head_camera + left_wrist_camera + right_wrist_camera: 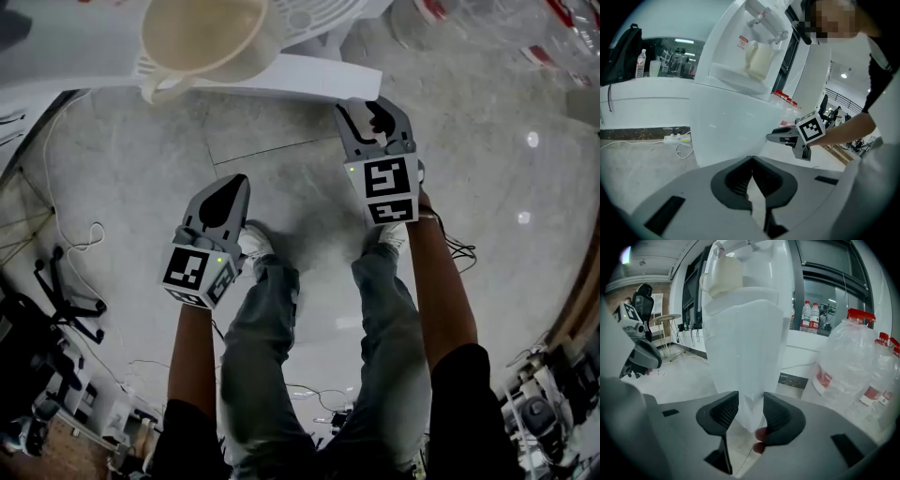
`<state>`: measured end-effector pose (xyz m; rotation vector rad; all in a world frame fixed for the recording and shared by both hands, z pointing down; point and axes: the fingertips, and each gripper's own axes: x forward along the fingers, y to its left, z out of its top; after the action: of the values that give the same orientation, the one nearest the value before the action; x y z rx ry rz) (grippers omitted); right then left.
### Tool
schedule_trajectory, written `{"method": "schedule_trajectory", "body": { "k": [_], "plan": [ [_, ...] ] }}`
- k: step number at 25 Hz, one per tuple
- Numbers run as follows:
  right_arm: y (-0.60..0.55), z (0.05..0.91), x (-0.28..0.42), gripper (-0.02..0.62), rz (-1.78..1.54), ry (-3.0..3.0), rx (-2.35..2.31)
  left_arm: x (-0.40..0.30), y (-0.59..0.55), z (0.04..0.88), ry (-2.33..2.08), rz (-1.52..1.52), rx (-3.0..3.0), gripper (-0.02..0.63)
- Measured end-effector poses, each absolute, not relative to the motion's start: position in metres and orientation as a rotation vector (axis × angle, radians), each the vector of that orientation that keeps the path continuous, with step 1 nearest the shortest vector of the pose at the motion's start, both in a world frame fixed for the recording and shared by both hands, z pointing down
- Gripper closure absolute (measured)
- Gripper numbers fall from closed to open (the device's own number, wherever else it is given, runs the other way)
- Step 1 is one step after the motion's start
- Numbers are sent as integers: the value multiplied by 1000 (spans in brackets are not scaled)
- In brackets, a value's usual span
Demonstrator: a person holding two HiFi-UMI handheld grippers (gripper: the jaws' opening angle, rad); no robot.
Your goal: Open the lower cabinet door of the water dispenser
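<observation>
The white water dispenser's lower cabinet front (281, 80) shows as a slab under the drip tray, which holds a cream jug (202, 37). My right gripper (367, 108) is at the right end of that front. In the right gripper view its jaws (750, 411) stand apart, and the cabinet's white corner edge (745, 348) fills the gap between them. I cannot tell whether the pads touch it. My left gripper (225, 202) hangs lower left over the floor, away from the dispenser. Its jaws (752, 176) are shut on nothing. The left gripper view shows the cabinet side (726, 126) and the right gripper (776, 137).
Large water bottles (848, 366) with red caps stand right of the dispenser (487, 28). Cables (75, 234) and an office chair base (56, 291) lie on the floor at left, and a power strip (675, 137) by the wall. The person's legs stand below the grippers.
</observation>
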<state>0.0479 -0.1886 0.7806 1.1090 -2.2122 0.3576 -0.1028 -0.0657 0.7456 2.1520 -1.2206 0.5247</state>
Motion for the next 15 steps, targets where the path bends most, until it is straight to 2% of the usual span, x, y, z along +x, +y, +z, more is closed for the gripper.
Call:
{"method": "schedule_trajectory", "body": {
  "k": [7,15],
  "plan": [
    [-168,780,43,420,421,-2166,1237,-123,-71,729,-1196,547,2220,595],
    [-138,779,38,437,455,-2145,1334,-145,-23,739,-1180,591,2173,595]
  ]
}}
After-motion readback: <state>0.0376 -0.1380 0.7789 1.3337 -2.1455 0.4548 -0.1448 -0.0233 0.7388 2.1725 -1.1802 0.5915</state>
